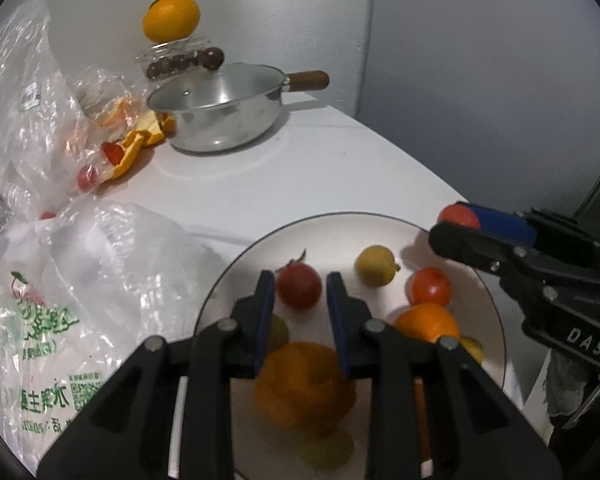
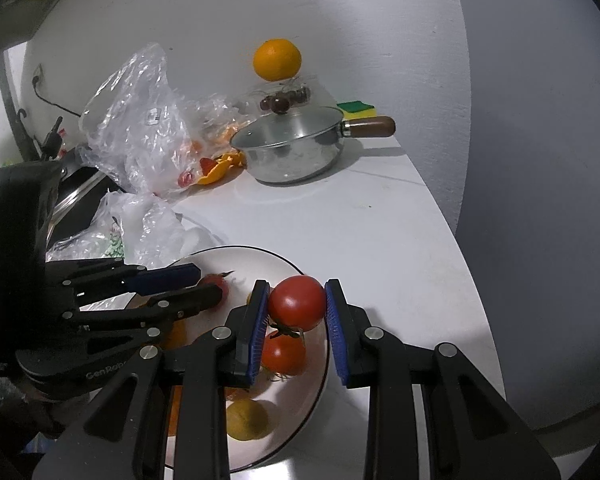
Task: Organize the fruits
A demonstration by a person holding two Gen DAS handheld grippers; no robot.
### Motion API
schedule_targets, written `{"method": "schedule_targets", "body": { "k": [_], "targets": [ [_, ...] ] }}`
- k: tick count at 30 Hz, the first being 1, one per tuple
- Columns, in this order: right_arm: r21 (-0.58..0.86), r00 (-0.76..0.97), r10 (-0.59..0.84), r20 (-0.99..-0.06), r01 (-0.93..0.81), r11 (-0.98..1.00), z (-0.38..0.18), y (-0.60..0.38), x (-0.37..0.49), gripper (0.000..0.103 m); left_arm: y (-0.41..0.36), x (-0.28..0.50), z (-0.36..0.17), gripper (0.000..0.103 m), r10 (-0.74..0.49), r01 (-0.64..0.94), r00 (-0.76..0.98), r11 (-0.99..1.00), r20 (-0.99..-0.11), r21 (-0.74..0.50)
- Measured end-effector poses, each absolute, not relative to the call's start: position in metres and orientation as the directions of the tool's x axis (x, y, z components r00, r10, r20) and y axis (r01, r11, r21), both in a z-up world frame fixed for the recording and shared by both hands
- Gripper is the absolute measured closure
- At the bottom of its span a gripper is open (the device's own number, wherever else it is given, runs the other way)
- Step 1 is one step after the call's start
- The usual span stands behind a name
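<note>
The red tomato was clamped between the blue pads of the right gripper, held just above the near-right rim of the white plate, with its stem end turned down toward the dish. The coming move likely turned on that relation: the fruit hung directly over a second tomato lying on the plate, so a straight descent would probably have set one on the other; free plate surface lay slightly to the left. The left gripper was narrowed and held nothing, its fingertips on either side of, but not pressing, a dark red tomato on the plate. The plate also contained a large orange, a second orange and a yellow lemon-like fruit. Farther back stood a lidded steel pot, plastic bags, and a glass jar with an orange fruit on top.
</note>
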State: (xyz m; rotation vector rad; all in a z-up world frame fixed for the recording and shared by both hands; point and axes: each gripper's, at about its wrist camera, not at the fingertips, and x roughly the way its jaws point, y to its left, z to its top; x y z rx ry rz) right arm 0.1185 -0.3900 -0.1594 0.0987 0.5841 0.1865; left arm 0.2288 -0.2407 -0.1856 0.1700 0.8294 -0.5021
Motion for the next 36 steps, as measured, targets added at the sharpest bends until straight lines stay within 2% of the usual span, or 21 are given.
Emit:
{"method": "schedule_targets", "body": {
  "k": [2,14,28,29,30,32,36],
  "targets": [
    [0.143,0.817,0.207,-0.538,-0.154,0.978,-0.158,-0.387,0.118,0.073,-0.235,0.227,-0.181,0.071,-0.361,0.485,0.576,0.873,-0.734,-0.049],
    [0.139,0.779,0.266,-0.568,-0.228,0.964,-0.162,-0.343,0.124,0.073,-0.192,0.21,-0.159,0.071,-0.354,0.444,0.627,0.894,-0.694,-0.055],
    [0.1,0.754,0.202,-0.625,-0.179,0.979,-0.166,-0.317,0.136,0.071,-0.142,0.194,-0.147,0.07,-0.321,0.376,0.666,0.924,-0.673,-0.068],
    [0.097,0.754,0.197,-0.627,-0.176,0.98,-0.165,-0.316,0.135,0.068,-0.139,0.192,-0.147,0.067,-0.319,0.372,0.669,0.926,-0.672,-0.069],
    [0.094,0.755,0.193,-0.626,-0.172,0.981,-0.164,-0.314,0.135,0.067,-0.136,0.191,-0.146,0.058,-0.314,0.365,0.672,0.929,-0.67,-0.069],
    [0.09,0.759,0.185,-0.625,-0.166,0.982,-0.162,-0.313,0.133,0.067,-0.127,0.185,-0.143,0.051,-0.306,0.337,0.689,0.938,-0.656,-0.084],
    [0.081,0.77,0.178,-0.613,-0.163,0.983,-0.154,-0.309,0.126,0.067,-0.115,0.178,-0.136,0.051,-0.303,0.317,0.709,0.944,-0.637,-0.095]
  ]
}}
